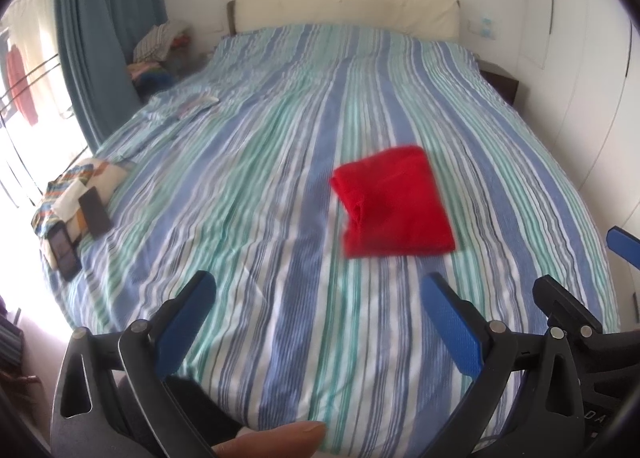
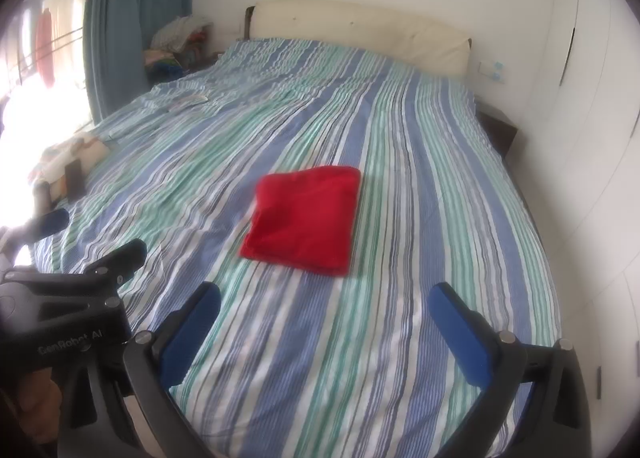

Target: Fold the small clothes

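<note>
Two grippers hang over the near end of the striped bed (image 2: 400, 338), both spread wide with nothing between the blue pads. One red garment (image 2: 302, 218) lies folded into a compact, roughly square packet on the cover, apart from both tools and touched by neither.

From the right gripper (image 2: 324, 334) the packet sits at about 12 o'clock, almost dead ahead. From the left gripper (image 1: 320, 322) it lies toward 1 o'clock, ahead and off to the right, so the right one looks to be the better lined up, though neither seems clearly closer.

In the left view the packet's slightly longer side runs from 11 toward 5 o'clock, its bunched, layered edge facing 9 o'clock. In the right view it looks nearly square, sides tipped a little clockwise, one corner pointing down toward 7 o'clock.

Judging by its shape, the folding of this piece appears finished or nearly so.
</note>
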A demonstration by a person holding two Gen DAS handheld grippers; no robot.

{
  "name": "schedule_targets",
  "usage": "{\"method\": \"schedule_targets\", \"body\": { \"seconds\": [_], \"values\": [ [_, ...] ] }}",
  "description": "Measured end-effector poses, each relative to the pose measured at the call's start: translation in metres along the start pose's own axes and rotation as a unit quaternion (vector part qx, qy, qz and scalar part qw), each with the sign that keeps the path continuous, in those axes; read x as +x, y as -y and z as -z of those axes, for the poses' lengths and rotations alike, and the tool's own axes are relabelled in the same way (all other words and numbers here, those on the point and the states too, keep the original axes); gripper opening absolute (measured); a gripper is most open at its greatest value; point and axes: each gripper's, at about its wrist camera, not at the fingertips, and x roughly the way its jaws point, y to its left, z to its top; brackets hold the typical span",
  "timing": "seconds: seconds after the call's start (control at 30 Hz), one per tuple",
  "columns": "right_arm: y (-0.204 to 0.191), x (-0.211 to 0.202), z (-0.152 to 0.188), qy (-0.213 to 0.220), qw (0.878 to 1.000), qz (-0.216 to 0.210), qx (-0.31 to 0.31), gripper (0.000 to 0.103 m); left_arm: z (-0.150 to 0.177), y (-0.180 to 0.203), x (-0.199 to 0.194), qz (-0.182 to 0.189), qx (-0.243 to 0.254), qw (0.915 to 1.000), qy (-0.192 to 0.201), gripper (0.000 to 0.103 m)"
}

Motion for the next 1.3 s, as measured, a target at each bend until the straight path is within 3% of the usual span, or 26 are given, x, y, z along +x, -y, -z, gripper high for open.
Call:
{"method": "schedule_targets", "body": {
  "seconds": [0.53, 0.73, 1.3],
  "values": [
    [0.0039, 0.0018, 0.0014, -0.005, 1.0, -0.002, 0.011, 0.102, -0.0042, 0.0052, -0.0009, -0.036, 0.01, 0.9992, 0.012, 0.103],
    [0.0044, 0.0022, 0.0011, -0.005, 1.0, -0.004, 0.013, 0.102, -0.0066, 0.0035, 0.0007, -0.018, 0.001, 0.9998, 0.001, 0.103],
    [0.0043, 0.0017, 0.0039, -0.011, 1.0, -0.003, 0.017, 0.102, -0.0044, 0.0039, 0.0032, -0.021, 0.005, 0.9998, 0.001, 0.103]
  ]
}}
